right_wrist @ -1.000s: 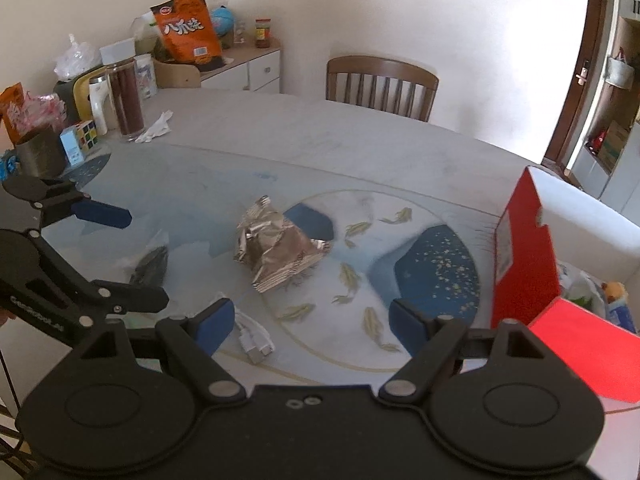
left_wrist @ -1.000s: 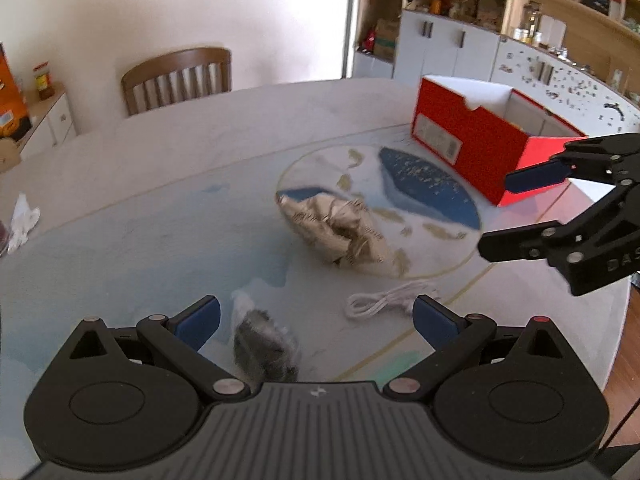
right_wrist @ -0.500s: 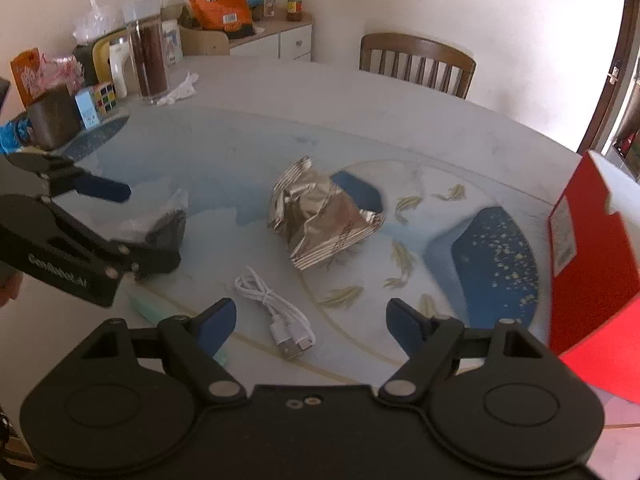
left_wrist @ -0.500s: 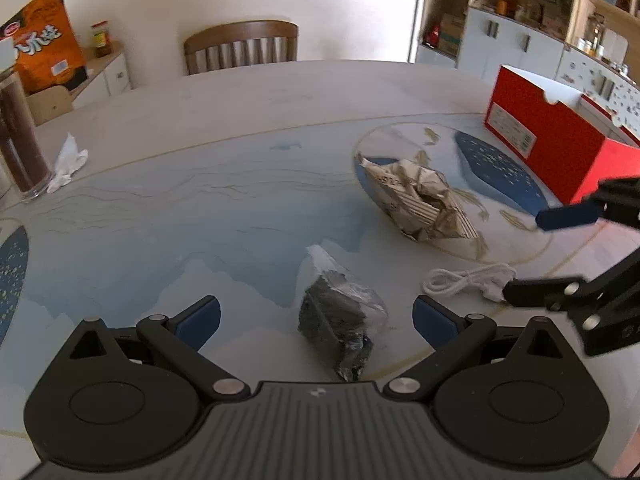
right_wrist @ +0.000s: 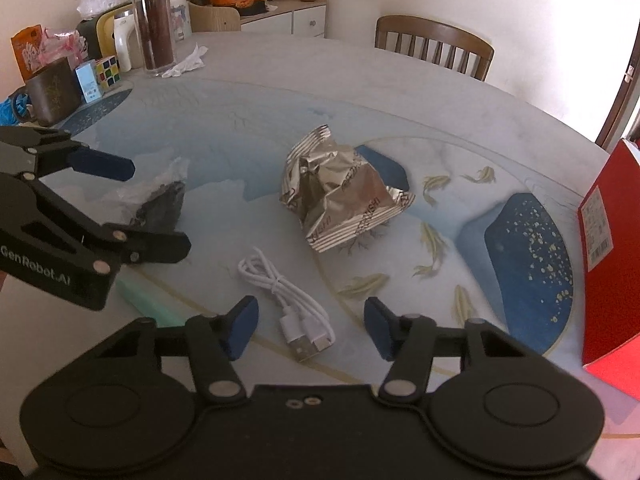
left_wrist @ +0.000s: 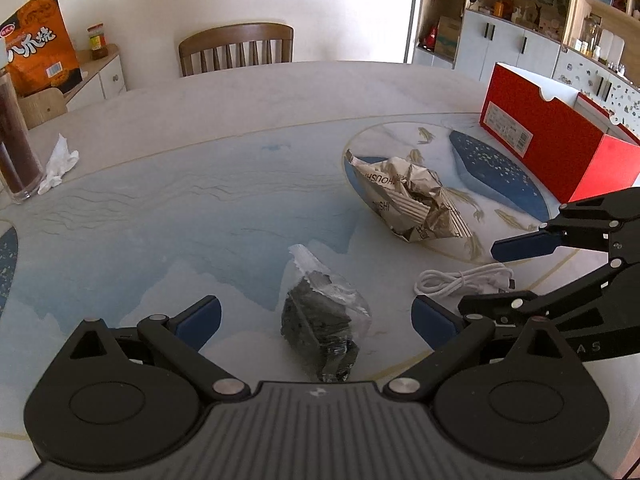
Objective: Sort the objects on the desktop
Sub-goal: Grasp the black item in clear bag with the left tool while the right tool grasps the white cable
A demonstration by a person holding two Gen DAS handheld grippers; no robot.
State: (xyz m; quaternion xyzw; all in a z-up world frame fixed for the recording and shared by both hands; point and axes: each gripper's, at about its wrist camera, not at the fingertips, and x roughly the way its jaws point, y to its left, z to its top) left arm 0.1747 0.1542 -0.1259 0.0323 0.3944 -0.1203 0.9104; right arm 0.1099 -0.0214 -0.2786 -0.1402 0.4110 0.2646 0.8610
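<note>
A clear bag of dark stuff (left_wrist: 320,320) lies on the table between the open fingers of my left gripper (left_wrist: 316,320); it also shows in the right wrist view (right_wrist: 160,204). A coiled white USB cable (right_wrist: 292,300) lies between the open fingers of my right gripper (right_wrist: 308,326), and shows in the left wrist view (left_wrist: 464,280). A crumpled silver foil snack bag (left_wrist: 408,196) sits mid-table, also in the right wrist view (right_wrist: 340,196). The open red box (left_wrist: 556,140) stands at the right. Both grippers hold nothing.
A tall jar (right_wrist: 154,30), crumpled tissue (right_wrist: 186,62), Rubik's cube (right_wrist: 108,72), dark mug (right_wrist: 52,96) and snack packets crowd the table's far left. A pale green item (right_wrist: 140,300) lies near my left gripper. A wooden chair (left_wrist: 236,50) stands behind the table.
Both grippers have come lower and closer to the table. The dark bag now lies between my left fingers and the cable between my right fingers. Both stayed open.
</note>
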